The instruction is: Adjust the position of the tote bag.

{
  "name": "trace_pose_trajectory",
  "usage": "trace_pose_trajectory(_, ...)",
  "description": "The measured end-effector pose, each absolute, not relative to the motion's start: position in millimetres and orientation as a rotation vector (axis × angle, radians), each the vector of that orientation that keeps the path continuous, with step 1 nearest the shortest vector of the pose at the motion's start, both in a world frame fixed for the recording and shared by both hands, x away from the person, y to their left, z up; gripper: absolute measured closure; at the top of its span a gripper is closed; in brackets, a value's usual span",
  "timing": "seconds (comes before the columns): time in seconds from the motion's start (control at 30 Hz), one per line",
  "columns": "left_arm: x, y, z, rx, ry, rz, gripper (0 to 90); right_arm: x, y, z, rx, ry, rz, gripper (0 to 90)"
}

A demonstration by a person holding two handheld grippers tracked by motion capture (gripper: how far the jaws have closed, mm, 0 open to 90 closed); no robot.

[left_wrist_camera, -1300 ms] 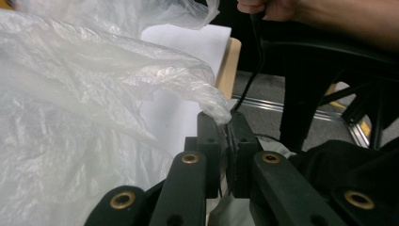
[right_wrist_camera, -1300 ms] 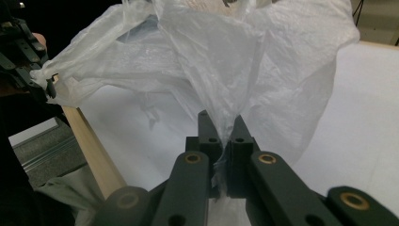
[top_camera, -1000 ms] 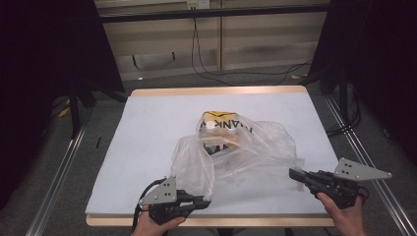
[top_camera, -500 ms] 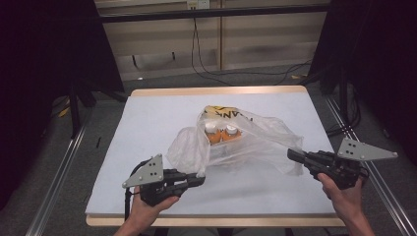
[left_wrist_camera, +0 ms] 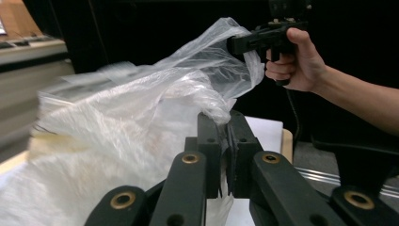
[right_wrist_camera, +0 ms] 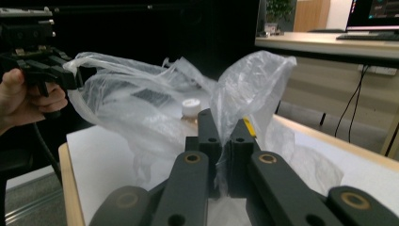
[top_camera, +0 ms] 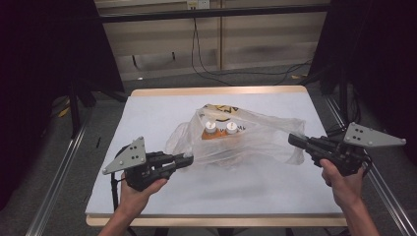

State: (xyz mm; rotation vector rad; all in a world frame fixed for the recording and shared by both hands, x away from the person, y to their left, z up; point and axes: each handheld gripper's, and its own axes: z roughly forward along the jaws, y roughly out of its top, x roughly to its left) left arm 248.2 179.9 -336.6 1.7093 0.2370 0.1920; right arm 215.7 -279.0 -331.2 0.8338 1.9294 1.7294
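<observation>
Two pairs of black fingers, each pressed together on thin plastic film. Left gripper [top_camera: 186,158]: fingers [left_wrist_camera: 208,136] closed on a bunched edge of the clear, crinkled plastic bag [top_camera: 255,140], seen pinched between them in the left gripper view; grey three-cornered plate on top; held by the person's left hand [top_camera: 140,183] at the near left of the surface. Right gripper [top_camera: 293,140]: fingers [right_wrist_camera: 241,141] clamped on the opposite edge of the same bag [right_wrist_camera: 141,108], the film rising in a fold between them in the right gripper view; grey plate on top; held by the right hand [top_camera: 342,179] at the right side of the surface.

Bag: stretched between the two grippers, mouth edges lifted, body resting on the middle of the white rectangular surface with light wooden edging [top_camera: 162,113]. Yellow printing with dark lettering shows on its far side; wording not legible.

Contents, seen through the film: two small bottles with white round caps [top_camera: 221,128], side by side, orange below the caps. One white cap [right_wrist_camera: 191,107] shows in the right gripper view.

Surroundings: black cables [top_camera: 206,54] trailing on the floor beyond the surface; pale wall panels behind; a monitor on a desk [right_wrist_camera: 374,16] at the far right of the right gripper view.
</observation>
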Motion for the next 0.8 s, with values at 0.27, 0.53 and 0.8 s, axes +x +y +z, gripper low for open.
trace_pose_trajectory(0.27, 260, 194, -312, 1.638, 0.249, 0.227, 86.5, 230, -281, -306, 0.805, 1.851, 1.784, 87.6)
trace_pose_trajectory(0.53, 272, 206, -297, 1.597, 0.281, 0.284, 86.6, 245, -278, -284, 0.783, 1.824, 1.805, 87.6)
trace_pose_trajectory(0.8, 288, 222, -274, 1.581, 0.321, 0.350, 86.6, 261, -275, -263, 0.764, 1.794, 1.813, 87.7)
